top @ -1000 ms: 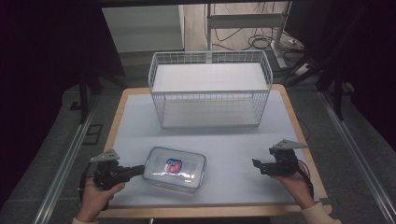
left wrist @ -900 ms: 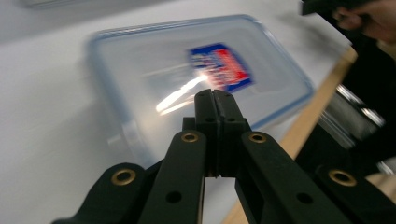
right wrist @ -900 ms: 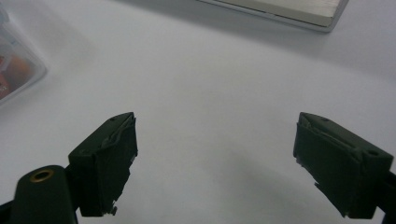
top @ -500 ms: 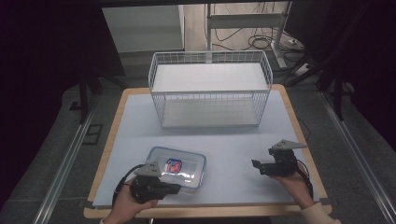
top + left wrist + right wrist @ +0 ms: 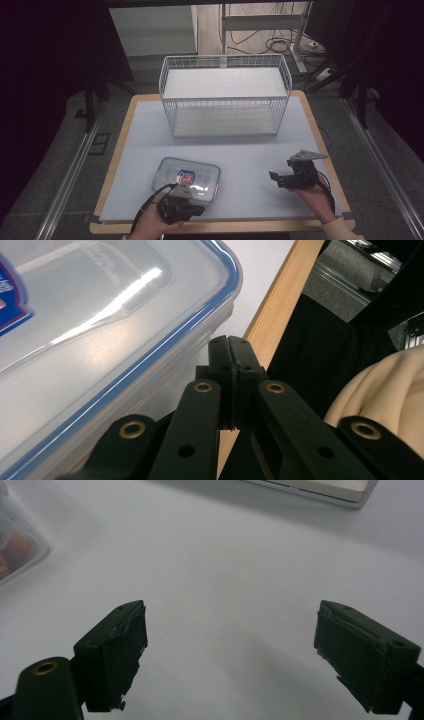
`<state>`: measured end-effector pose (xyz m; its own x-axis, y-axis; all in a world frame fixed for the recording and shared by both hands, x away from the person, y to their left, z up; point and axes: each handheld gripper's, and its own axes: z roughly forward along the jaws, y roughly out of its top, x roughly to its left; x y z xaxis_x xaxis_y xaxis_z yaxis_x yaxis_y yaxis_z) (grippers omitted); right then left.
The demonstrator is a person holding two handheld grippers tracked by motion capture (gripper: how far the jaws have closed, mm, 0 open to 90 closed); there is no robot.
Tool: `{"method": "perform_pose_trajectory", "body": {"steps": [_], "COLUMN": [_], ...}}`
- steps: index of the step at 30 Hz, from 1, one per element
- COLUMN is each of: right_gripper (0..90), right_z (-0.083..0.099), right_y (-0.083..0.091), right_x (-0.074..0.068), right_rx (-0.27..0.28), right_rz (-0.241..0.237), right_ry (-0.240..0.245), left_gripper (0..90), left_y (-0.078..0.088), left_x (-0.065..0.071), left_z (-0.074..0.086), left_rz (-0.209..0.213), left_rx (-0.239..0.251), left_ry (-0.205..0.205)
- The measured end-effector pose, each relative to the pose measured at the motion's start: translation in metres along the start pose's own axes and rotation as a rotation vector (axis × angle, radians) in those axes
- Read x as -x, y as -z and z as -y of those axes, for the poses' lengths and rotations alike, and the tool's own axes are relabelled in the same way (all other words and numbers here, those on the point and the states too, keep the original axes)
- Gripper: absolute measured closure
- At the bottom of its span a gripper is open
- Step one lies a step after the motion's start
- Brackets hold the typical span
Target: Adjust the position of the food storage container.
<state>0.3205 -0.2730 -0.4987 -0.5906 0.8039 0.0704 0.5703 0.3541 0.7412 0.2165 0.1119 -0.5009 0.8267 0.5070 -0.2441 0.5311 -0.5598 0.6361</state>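
A clear plastic container [image 5: 187,175] with a blue-rimmed lid and a red and blue label lies flat at the front of the white table. My left gripper [image 5: 200,210] sits just in front of its near side, by the table's wooden front edge. In the left gripper view its black jaws [image 5: 231,347] are pressed together with nothing between them, and the container [image 5: 100,315] lies close beside them. My right gripper [image 5: 273,176] hovers low at the front right, pointing left toward the container. Its jaws [image 5: 230,625] stand wide open over bare table, and a corner of the container [image 5: 15,545] is far left.
A white wire basket [image 5: 225,95] stands at the back middle of the table; its base [image 5: 320,487] shows at the top of the right gripper view. The wooden table edge [image 5: 280,305] and a cream sleeve [image 5: 385,390] are right of the left jaws.
My left hand has moved right, from the table's left side to just in front of the container, and dropped a little. The right hand and the container have stayed put.
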Motion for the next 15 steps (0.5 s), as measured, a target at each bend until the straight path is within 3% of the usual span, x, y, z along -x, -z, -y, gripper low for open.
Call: {"method": "perform_pose_trajectory", "body": {"steps": [6, 15], "right_gripper": [13.7, 13.7], "right_z": [0.000, 0.001], "right_y": [0.000, -0.003], "right_x": [0.000, -0.001], "right_rx": [-0.001, -0.017], "right_rz": [-0.002, -0.006], "right_ry": [0.003, 0.011], "left_gripper": [90.0, 90.0], "left_y": [-0.008, -0.024], "left_x": [0.000, -0.006], "left_z": [-0.006, -0.026], "left_rz": [-0.013, -0.047], "left_rx": [-0.001, 0.025], "left_ry": [0.004, 0.044]}}
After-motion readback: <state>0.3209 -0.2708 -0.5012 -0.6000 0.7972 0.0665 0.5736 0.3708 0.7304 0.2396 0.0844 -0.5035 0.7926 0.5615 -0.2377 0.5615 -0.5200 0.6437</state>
